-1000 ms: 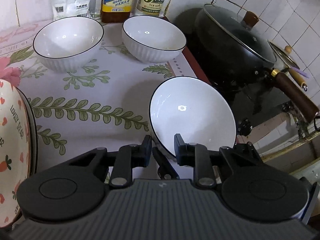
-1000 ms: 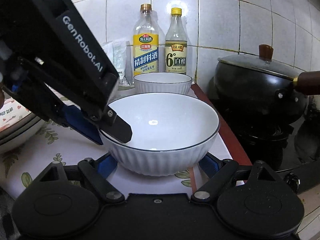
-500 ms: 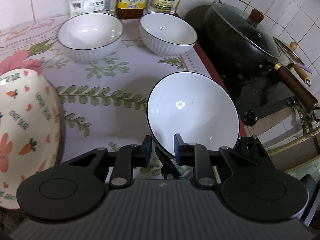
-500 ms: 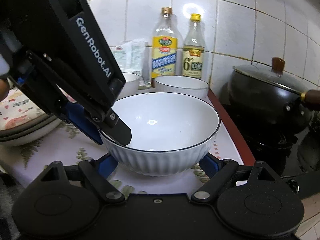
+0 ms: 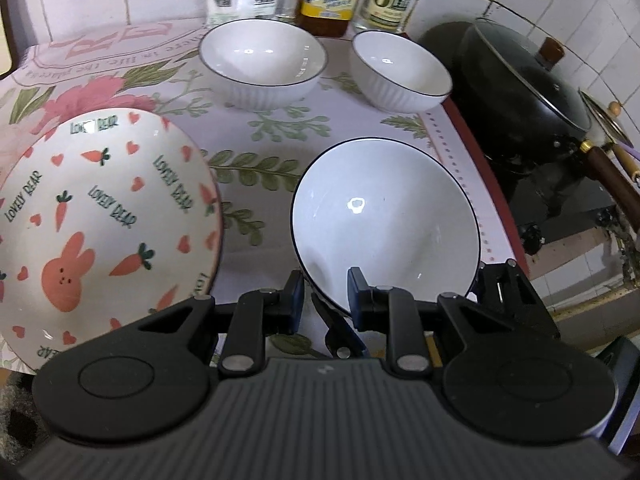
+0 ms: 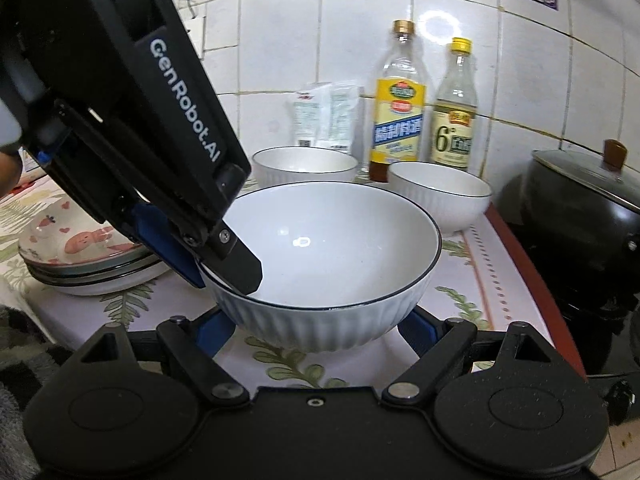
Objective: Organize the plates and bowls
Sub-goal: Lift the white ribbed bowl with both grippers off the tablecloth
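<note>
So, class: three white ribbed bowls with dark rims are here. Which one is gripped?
The nearest white bowl, pinched at its rim by the left gripper; the two bowls by the bottles stand untouched.

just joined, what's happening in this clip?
A person with two handheld grippers is sorting dishes. The left gripper is clamped on the near rim of a white bowl, while the right gripper brackets its base with wide jaws. Two more bowls sit by the bottles, and a plate stack to the left.

Left tongs [image 6: 236, 268] pinch the white bowl [image 6: 332, 272] rim; right tongs [image 6: 316, 328] straddle it.
</note>
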Demonstrator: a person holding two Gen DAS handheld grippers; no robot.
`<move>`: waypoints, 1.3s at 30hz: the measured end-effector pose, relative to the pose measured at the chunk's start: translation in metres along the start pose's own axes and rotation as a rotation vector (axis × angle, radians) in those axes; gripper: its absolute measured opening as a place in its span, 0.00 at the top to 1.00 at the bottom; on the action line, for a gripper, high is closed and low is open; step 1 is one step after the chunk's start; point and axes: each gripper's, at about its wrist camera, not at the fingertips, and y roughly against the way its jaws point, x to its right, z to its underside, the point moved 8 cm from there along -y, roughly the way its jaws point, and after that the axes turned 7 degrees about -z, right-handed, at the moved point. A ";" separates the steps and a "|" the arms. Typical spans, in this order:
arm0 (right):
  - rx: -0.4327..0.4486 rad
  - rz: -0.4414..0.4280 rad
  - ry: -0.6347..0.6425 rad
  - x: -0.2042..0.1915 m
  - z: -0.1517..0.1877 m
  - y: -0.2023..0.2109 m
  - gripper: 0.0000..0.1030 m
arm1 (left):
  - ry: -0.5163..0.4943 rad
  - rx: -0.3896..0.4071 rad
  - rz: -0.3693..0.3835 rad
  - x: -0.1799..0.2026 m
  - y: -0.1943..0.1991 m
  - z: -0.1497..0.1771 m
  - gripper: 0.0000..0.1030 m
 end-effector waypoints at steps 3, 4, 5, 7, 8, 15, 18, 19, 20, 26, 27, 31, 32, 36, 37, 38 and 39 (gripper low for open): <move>-0.014 -0.027 0.012 -0.002 0.000 -0.010 0.12 | 0.011 -0.009 -0.013 -0.006 -0.006 -0.002 0.79; -0.020 -0.036 0.010 -0.002 0.000 -0.014 0.12 | 0.016 -0.012 -0.015 -0.007 -0.008 -0.003 0.79; -0.027 -0.048 0.001 -0.001 0.001 -0.017 0.12 | 0.020 -0.015 -0.018 -0.009 -0.009 -0.003 0.79; -0.036 -0.064 -0.019 -0.001 0.003 -0.020 0.12 | 0.027 -0.020 -0.022 -0.011 -0.012 -0.003 0.79; -0.036 -0.070 -0.025 -0.002 0.004 -0.021 0.12 | 0.031 -0.018 -0.020 -0.012 -0.013 -0.004 0.79; -0.039 -0.075 -0.054 -0.001 0.004 -0.018 0.11 | 0.040 -0.019 -0.016 -0.013 -0.012 -0.004 0.77; -0.045 -0.068 -0.049 -0.001 0.005 -0.006 0.11 | 0.056 -0.018 -0.006 -0.014 -0.008 -0.003 0.73; -0.044 -0.061 -0.051 -0.001 0.005 0.000 0.11 | 0.056 -0.020 -0.005 -0.013 -0.006 -0.003 0.70; -0.041 -0.058 -0.057 -0.001 0.005 0.006 0.11 | 0.057 -0.022 -0.002 -0.013 -0.004 -0.003 0.68; -0.042 -0.046 -0.141 0.005 -0.004 0.044 0.11 | 0.034 -0.027 0.027 -0.010 0.016 0.000 0.66; -0.036 -0.044 -0.170 0.007 -0.005 0.050 0.11 | 0.027 -0.027 0.031 -0.009 0.020 0.000 0.65; -0.033 -0.047 -0.275 0.018 -0.008 0.065 0.11 | -0.022 -0.015 0.030 -0.003 0.039 -0.001 0.63; -0.035 -0.035 -0.288 0.021 -0.009 0.068 0.11 | -0.035 -0.011 0.023 -0.002 0.043 -0.001 0.63; -0.029 0.044 -0.325 0.037 -0.018 0.076 0.11 | -0.086 0.002 0.020 0.003 0.060 -0.002 0.61; -0.025 0.047 -0.340 0.040 -0.021 0.078 0.11 | -0.106 0.008 0.027 0.006 0.064 -0.003 0.60; -0.028 0.053 -0.360 0.045 -0.024 0.079 0.11 | -0.127 0.016 0.029 0.008 0.067 -0.002 0.60; -0.046 0.054 -0.382 0.049 -0.028 0.080 0.11 | -0.139 0.022 0.021 0.009 0.070 -0.002 0.60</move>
